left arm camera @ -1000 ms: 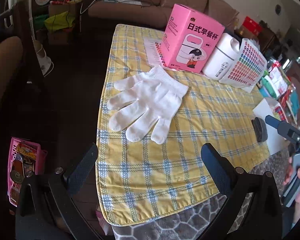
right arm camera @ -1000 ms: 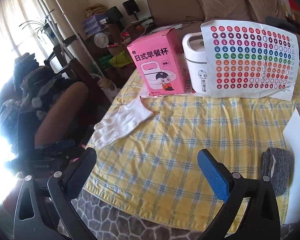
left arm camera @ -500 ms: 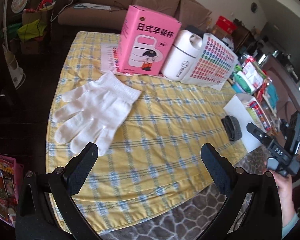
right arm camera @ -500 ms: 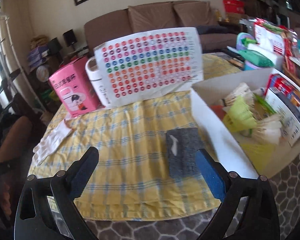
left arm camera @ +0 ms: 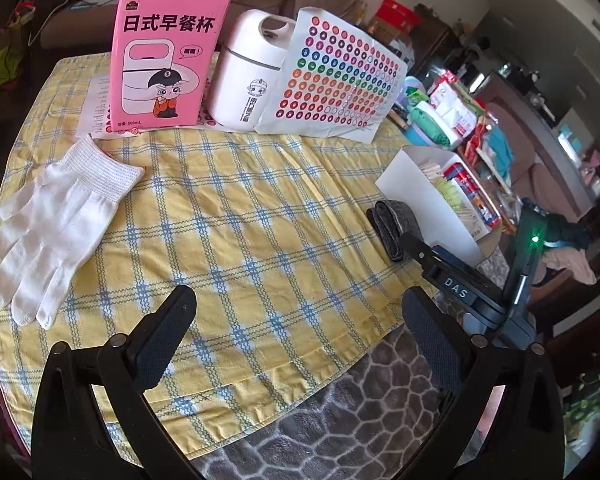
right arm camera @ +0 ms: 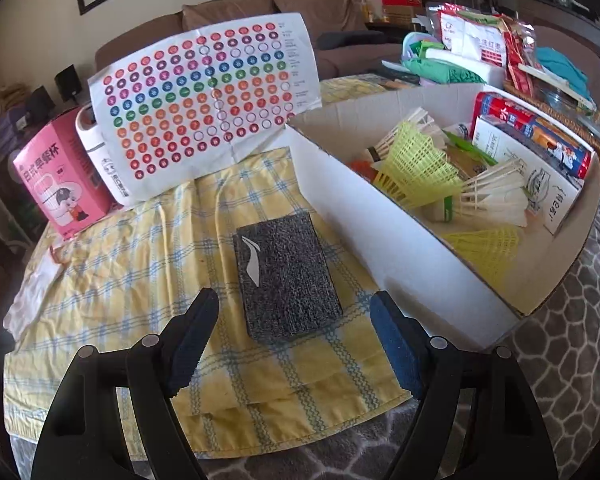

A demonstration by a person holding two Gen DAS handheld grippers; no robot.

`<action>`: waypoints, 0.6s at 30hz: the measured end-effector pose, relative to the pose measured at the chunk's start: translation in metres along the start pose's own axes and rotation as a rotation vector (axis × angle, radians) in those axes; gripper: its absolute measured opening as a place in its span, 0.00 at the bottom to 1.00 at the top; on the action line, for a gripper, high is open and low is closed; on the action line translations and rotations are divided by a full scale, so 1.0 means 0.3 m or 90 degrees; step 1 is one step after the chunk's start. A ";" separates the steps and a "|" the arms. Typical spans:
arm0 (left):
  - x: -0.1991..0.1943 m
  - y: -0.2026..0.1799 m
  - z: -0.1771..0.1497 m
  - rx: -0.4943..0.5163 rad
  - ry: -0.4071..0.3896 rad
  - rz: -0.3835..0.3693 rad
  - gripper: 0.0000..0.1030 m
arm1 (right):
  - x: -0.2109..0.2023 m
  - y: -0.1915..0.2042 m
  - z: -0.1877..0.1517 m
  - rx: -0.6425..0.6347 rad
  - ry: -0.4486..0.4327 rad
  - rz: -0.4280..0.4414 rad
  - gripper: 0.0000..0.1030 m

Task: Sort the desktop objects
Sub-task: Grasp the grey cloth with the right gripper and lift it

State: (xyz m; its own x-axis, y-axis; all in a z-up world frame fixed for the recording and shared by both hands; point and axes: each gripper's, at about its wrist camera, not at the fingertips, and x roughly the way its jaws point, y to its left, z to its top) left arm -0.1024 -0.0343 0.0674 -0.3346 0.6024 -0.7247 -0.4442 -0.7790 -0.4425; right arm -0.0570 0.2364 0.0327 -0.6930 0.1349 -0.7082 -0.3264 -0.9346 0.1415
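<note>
Both pairs of jaws stand wide, nothing between them. Right gripper (right arm camera: 294, 336) hangs low over the near edge of the yellow checked cloth (right arm camera: 140, 264), its fingers pointing at the grey folded wristband (right arm camera: 286, 276), which lies flat between and just beyond the fingertips, not touched. Half a second back the wristband sat smaller and farther up that view; now it fills the gap, so the gripper has closed in on it. Left gripper (left arm camera: 300, 332) hovers over the cloth's front hem; the white glove (left arm camera: 56, 216) has slid further to the left of its view than before.

Wristband: dark grey knit, rectangular fold, white swoosh mark on top, long side running away from the gripper. From the left view it lies at the cloth's right edge (left arm camera: 392, 228), just beside the white cardboard box (left arm camera: 424, 204).

Box (right arm camera: 396, 236): open top, low walls, its near wall just right of the wristband. Inside: yellow mesh shuttlecocks (right arm camera: 420, 160), white feather shuttlecocks (right arm camera: 496, 196), a red and blue tube (right arm camera: 536, 132), a white printed carton.

Further back: pink box (left arm camera: 164, 52) standing upright, white lidded jug (left arm camera: 248, 76) beside it, sticker sheet (left arm camera: 336, 80) leaning against the jug. Brown sofa (right arm camera: 236, 16) behind the table.
</note>
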 end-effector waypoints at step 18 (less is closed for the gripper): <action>-0.030 0.035 -0.002 -0.031 -0.008 -0.033 1.00 | 0.058 0.027 -0.001 0.015 0.047 0.020 0.71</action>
State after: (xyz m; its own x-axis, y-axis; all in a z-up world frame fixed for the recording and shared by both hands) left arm -0.1035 -0.0481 0.0689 -0.3225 0.6434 -0.6943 -0.4195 -0.7547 -0.5044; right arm -0.0715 0.2312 0.0215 -0.6544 0.0805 -0.7519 -0.3215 -0.9296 0.1803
